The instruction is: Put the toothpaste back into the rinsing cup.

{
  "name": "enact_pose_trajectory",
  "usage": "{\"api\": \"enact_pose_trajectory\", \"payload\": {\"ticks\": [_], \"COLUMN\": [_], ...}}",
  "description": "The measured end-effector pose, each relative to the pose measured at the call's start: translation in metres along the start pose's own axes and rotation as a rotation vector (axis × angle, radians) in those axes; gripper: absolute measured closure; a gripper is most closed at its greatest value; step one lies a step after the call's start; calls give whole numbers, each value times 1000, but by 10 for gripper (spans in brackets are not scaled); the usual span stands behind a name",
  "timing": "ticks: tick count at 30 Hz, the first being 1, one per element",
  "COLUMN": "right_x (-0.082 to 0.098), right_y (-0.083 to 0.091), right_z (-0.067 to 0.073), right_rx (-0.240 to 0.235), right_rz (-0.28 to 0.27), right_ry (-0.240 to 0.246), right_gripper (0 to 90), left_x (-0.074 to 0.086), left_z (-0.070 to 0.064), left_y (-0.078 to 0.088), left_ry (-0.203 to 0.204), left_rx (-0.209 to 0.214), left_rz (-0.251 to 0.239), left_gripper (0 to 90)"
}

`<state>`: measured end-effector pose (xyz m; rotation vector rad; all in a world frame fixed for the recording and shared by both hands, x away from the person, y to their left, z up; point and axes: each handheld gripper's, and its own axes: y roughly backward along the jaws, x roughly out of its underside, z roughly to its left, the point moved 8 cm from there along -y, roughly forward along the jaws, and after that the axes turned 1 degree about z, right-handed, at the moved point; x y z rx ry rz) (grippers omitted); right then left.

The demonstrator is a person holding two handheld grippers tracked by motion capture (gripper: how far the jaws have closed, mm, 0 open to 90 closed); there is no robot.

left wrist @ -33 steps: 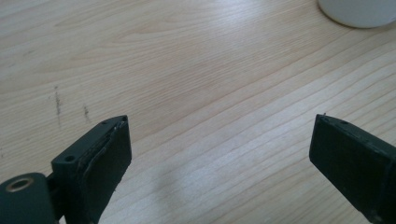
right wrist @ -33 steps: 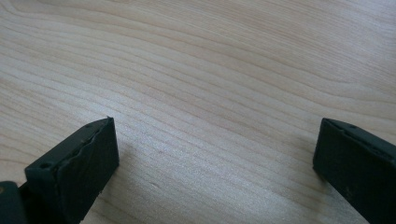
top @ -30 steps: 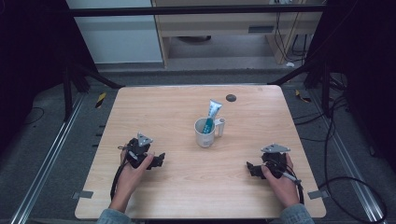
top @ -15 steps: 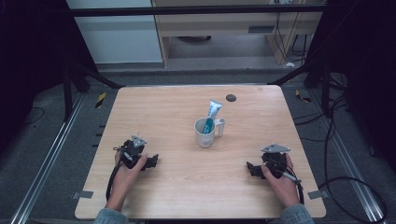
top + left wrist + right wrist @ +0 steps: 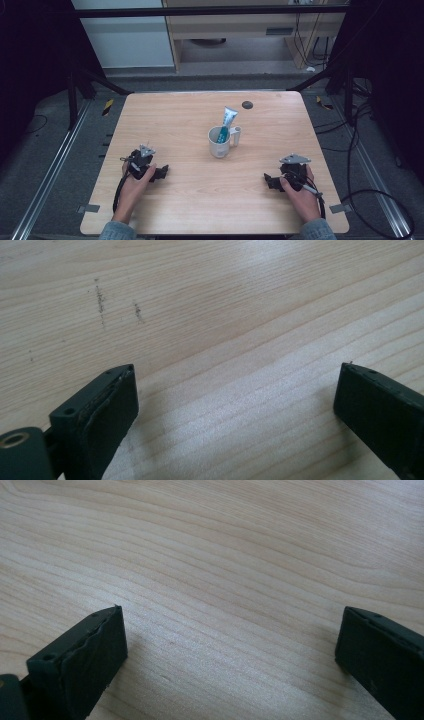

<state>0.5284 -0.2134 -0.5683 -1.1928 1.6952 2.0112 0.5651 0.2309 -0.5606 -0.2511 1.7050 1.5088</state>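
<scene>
Pale wood grain covers the bench (image 5: pixel 200 200) in front of you, with a white mug (image 5: pixel 220 141) near its middle holding a toothpaste tube (image 5: pixel 227 122) that leans out. Your left hand-held gripper (image 5: pixel 161 173) rests on the bench to the mug's near left, jaws wide apart over bare wood. Your right hand-held gripper (image 5: pixel 270 181) lies to the mug's near right, jaws likewise spread and holding nothing.

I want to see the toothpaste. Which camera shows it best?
The high view. There the toothpaste tube stands tilted in the white mug near the middle of the table, seen whole above the rim. The left and right gripper views look down at bare wood between open jaws.
</scene>
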Motion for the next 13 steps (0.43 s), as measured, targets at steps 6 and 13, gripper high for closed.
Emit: {"api": "enact_pose_trajectory", "payload": {"ticks": [6,13], "right_x": [0,0], "right_y": [0,0], "right_z": [0,0], "right_rx": [0,0], "right_rz": [0,1], "right_ry": [0,-1], "right_gripper": [5,5], "left_x": [0,-1], "left_z": [0,0], "left_y": [-5,-6], "left_ry": [19,19], "left_rx": [35,39], "left_rz": [-28,-26], "left_gripper": [2,0]}}
